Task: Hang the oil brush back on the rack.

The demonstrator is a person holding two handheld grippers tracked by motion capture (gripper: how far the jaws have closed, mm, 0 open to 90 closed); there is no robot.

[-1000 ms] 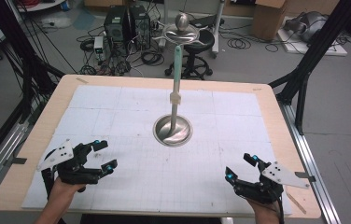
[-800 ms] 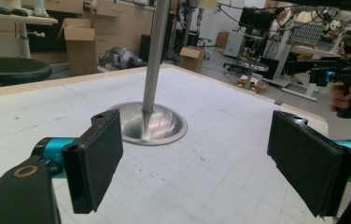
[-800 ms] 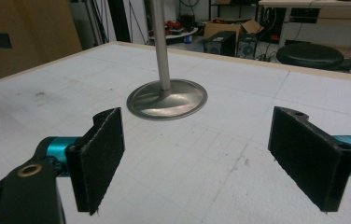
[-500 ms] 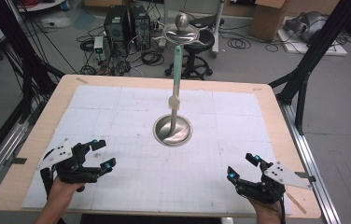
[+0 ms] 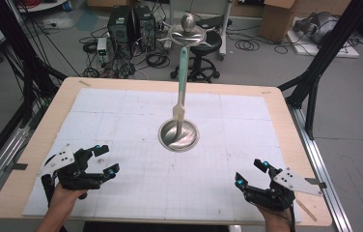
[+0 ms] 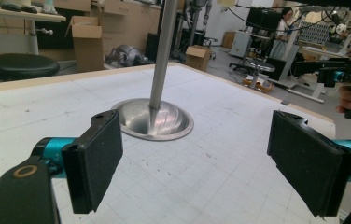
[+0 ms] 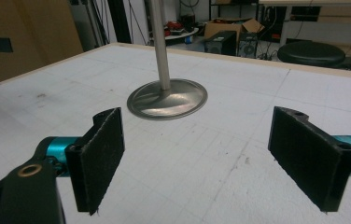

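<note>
- Metal stand (image 5: 179,134) at table (image 5: 266,104) centre in high view: round dished base, upright pole, nothing in the dish; left gripper (image 5: 107,160) and right gripper (image 5: 250,173) near the front edge, well apart from it
- left gripper view: jaws spread wide, empty, stand (image 6: 154,117) ahead
- right gripper view: jaws spread wide, empty, stand (image 7: 168,98) ahead between them

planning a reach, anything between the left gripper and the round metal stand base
Nothing: bare white gridded mat separates the open left gripper from the round metal stand base, per the left gripper view.
</note>
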